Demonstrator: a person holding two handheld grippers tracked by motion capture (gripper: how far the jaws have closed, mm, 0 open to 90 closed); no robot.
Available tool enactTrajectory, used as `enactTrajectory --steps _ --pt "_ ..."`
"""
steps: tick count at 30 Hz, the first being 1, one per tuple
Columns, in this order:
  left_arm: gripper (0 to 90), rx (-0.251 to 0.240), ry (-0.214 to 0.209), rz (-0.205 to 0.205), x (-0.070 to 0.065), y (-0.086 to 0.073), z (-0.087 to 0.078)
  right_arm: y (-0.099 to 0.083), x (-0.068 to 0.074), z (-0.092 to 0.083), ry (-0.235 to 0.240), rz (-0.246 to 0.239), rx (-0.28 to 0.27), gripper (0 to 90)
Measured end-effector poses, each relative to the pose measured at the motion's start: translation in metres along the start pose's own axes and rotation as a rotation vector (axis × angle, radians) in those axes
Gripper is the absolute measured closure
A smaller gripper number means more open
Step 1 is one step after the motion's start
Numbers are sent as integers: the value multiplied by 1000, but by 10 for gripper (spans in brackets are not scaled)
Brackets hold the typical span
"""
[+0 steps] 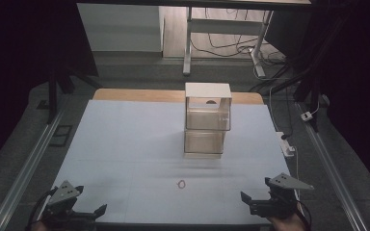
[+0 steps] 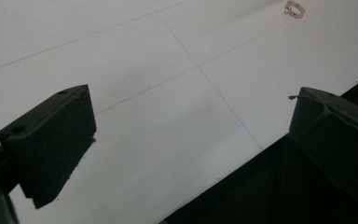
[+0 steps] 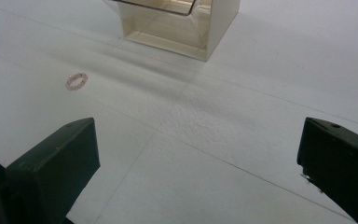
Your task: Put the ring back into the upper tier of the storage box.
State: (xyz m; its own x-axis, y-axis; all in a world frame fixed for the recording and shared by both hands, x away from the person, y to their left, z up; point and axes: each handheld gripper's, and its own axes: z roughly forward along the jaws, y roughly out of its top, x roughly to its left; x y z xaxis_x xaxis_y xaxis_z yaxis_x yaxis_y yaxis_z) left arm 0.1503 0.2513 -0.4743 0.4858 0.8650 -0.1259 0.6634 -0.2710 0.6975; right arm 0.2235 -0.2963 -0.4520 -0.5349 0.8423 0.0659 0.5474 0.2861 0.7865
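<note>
A small pinkish beaded ring [image 1: 181, 184] lies flat on the white table sheet [image 1: 125, 144], near the front middle. It also shows as the ring [image 2: 294, 8] at the top right of the left gripper view and as the ring [image 3: 77, 80] at the left of the right gripper view. Behind it stands a two-tier clear drawer box [image 1: 207, 120] with a white top; the base of the box [image 3: 182, 28] appears in the right gripper view. My left gripper [image 1: 79, 211] rests at the front left corner, open and empty. At the front right, my right gripper [image 1: 262, 199] is open too, holding nothing.
The white sheet ends at the front edge, with dark floor beyond it in the left gripper view. Metal rails [image 1: 29, 163] run along both sides of the table. A power strip [image 1: 287, 143] and cables lie off the right edge. Desk legs [image 1: 188, 43] stand at the back.
</note>
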Motion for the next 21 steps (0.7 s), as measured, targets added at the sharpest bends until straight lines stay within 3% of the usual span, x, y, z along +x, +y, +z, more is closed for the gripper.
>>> enactTrajectory --steps 6,21 --pt "6 -15 -42 -32 4 2 1 -1 -3 0 40 23 4 0" --pt "7 3 -54 -10 3 4 5 -1 -5 0 62 40 19 1"
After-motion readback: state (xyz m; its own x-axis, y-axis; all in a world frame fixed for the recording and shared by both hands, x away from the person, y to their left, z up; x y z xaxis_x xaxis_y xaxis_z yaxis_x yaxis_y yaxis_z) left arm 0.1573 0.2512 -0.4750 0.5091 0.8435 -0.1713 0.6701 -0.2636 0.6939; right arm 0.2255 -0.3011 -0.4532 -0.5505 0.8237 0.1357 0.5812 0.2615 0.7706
